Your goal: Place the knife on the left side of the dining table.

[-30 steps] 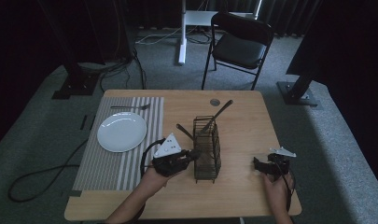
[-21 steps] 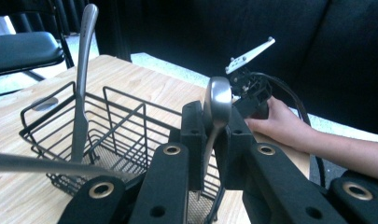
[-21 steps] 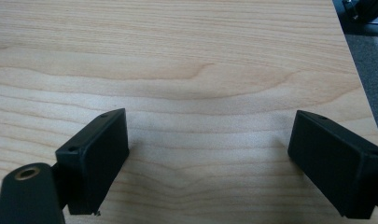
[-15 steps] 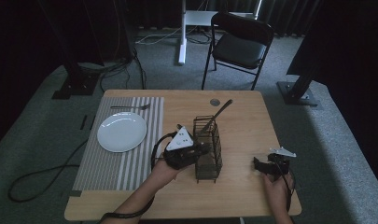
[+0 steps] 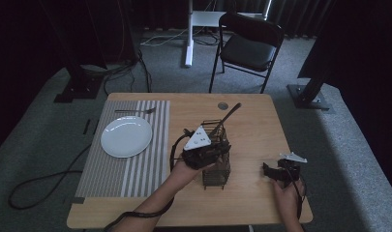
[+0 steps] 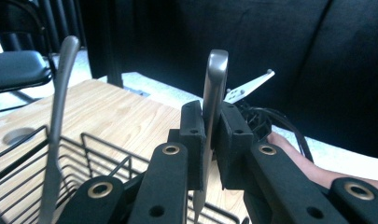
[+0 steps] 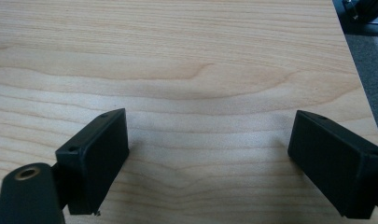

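Clamped on the flat handle of a piece of cutlery (image 6: 214, 88), the left gripper (image 5: 218, 147) now sits right over the wire caddy (image 5: 217, 169), having come across from the placemat side of the caddy in the last second. The piece stands upright between the pads, its lower end down inside the caddy beside another utensil (image 5: 227, 116) leaning there, so it looks ready to be dropped in or drawn out. Well apart from the caddy, the right gripper (image 7: 207, 154) rests with jaws spread wide over bare table (image 7: 186, 56).

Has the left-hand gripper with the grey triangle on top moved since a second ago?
Yes. The left gripper, clamped on a metal utensil handle, has shifted right, from beside the black wire basket to above it.
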